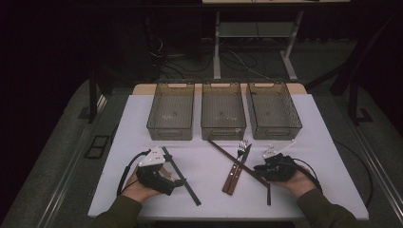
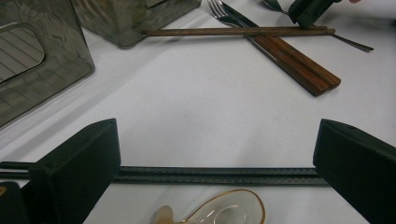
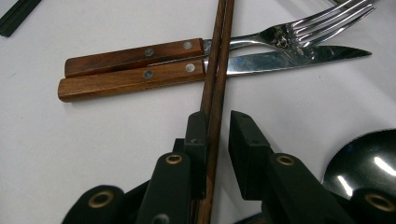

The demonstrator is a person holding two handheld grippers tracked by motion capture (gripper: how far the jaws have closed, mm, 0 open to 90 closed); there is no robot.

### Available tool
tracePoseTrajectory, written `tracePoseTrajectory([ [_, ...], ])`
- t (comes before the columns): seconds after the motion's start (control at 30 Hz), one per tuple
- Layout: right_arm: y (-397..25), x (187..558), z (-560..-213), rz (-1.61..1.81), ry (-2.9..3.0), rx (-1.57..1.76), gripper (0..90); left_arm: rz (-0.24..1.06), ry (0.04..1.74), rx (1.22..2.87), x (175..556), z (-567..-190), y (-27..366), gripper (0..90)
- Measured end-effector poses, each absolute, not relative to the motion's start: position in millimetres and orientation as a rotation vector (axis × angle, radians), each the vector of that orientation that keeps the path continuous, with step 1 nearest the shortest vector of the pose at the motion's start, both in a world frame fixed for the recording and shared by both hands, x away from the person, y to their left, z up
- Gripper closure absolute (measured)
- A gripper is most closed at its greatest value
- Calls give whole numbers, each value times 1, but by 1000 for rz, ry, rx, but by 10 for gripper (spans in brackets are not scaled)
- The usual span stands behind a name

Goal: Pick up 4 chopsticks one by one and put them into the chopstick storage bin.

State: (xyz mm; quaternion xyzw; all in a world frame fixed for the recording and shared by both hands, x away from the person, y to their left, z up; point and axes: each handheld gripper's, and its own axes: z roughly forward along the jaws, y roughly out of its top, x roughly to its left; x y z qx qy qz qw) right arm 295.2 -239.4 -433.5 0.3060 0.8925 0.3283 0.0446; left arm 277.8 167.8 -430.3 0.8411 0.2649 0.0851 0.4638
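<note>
A pair of brown wooden chopsticks (image 1: 233, 159) (image 3: 219, 56) lies slantwise across a wood-handled fork (image 3: 299, 32) and knife (image 3: 280, 60). My right gripper (image 1: 263, 172) (image 3: 217, 121) straddles their near end with the jaws narrowly apart. The left pad touches the sticks and a thin gap shows at the right pad. My left gripper (image 1: 178, 179) (image 2: 217, 154) is wide open over a pair of black chopsticks (image 1: 183, 178) (image 2: 210, 175) lying flat on the table. A clear gold-rimmed spoon (image 2: 224, 210) lies just below them.
Three grey bins (image 1: 171, 126) (image 1: 223, 126) (image 1: 273, 126) stand side by side at the back of the white table (image 1: 209, 190). A metal spoon (image 3: 364, 158) (image 1: 268, 194) lies beside my right gripper. Past the table's far edge is a dark floor with cables.
</note>
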Motion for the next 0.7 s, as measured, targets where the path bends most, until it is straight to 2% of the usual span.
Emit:
tracePoseTrajectory([
  [0.7,-238,299,-440,926,2722,927,767,209,651,2068,278,-431,167,0],
])
